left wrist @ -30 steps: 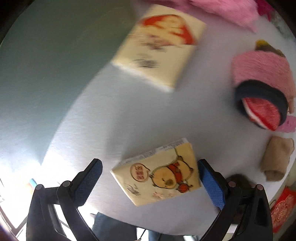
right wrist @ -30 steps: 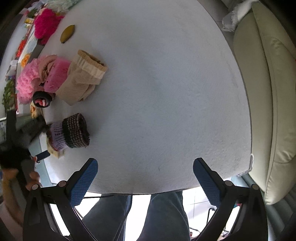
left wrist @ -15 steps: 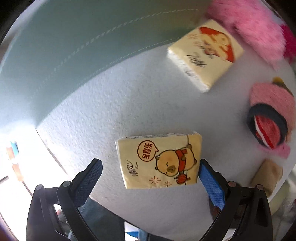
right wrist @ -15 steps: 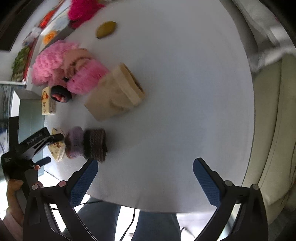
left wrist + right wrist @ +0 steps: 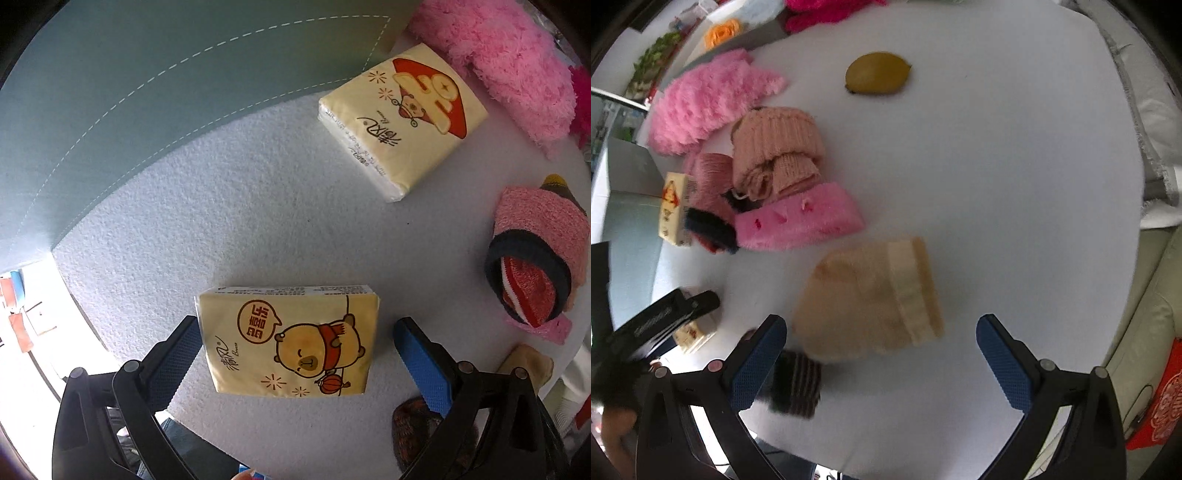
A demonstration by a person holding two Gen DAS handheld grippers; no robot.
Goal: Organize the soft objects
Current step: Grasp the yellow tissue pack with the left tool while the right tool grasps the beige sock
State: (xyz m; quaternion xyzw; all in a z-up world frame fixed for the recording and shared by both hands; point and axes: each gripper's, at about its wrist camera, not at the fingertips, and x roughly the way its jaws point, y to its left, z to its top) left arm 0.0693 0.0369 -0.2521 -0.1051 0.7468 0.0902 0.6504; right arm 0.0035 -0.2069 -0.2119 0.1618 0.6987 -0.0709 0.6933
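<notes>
The left gripper (image 5: 293,354) is spread around a tissue pack (image 5: 290,341) lying flat on the table (image 5: 221,221). The pack looks light, squashy and slick-wrapped; its short sides suit the pinch. The right gripper (image 5: 881,354) hangs spread above a beige hat (image 5: 871,299).

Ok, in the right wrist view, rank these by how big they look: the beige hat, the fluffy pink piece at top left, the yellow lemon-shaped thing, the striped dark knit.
1. beige hat, though it lies nearest the camera, which inflates it
2. fluffy pink piece, close to the hat in apparent size
3. yellow lemon-shaped thing
4. striped dark knit, partly hidden by the right tool, so unsure against the lemon shape
</notes>
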